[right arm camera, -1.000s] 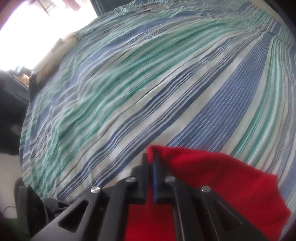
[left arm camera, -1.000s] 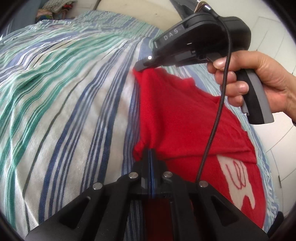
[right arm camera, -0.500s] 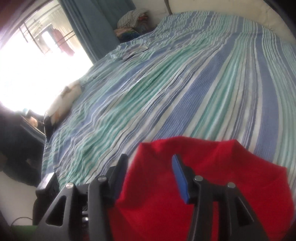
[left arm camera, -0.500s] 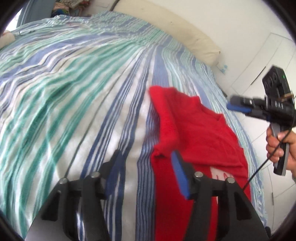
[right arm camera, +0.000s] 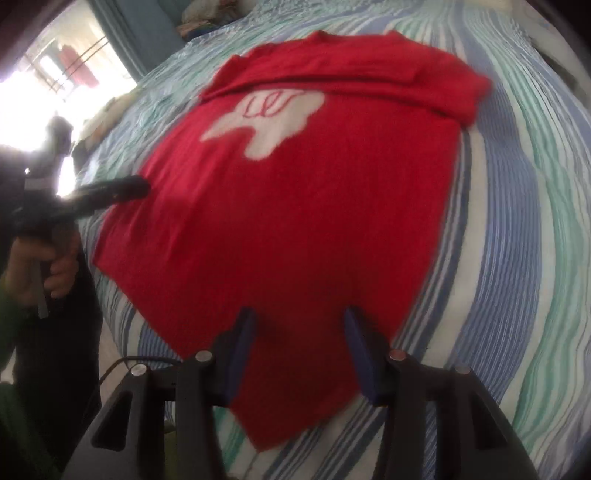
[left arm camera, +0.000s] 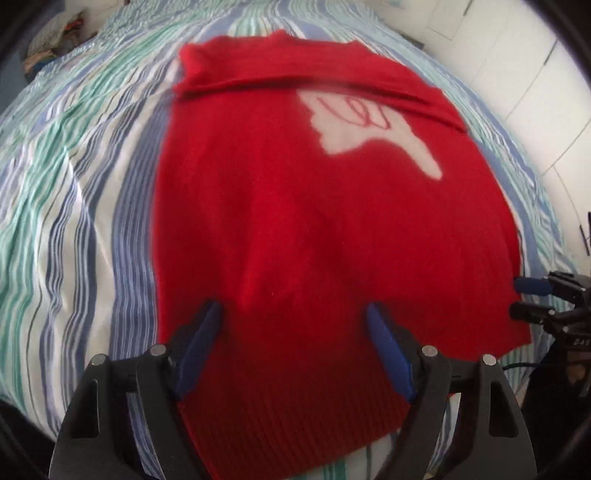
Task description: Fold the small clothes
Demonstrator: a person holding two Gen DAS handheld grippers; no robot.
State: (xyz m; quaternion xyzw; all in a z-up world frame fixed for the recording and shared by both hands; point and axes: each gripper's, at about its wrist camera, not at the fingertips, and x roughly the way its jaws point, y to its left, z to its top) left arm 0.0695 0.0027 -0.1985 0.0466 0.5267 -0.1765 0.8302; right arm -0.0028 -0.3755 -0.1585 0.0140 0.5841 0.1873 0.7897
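A striped bedsheet (left arm camera: 92, 206) in blue, green and white covers the bed. At its far end lies a pile of clothes (right arm camera: 207, 14), blurred, beside a blue curtain (right arm camera: 136, 33). White cabinet doors (left arm camera: 546, 85) stand along 1 side.

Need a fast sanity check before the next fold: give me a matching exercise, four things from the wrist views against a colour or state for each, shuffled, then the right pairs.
Things:
1. sweater
2. motif on the sweater
3. bedsheet
4. left gripper

Colour or state:
A. white, with red lines
B. jaws opening, nothing pinched
C. red, lying flat, top part folded over
D. blue, green and white stripes

Pairs: 1-C, 2-A, 3-D, 4-B
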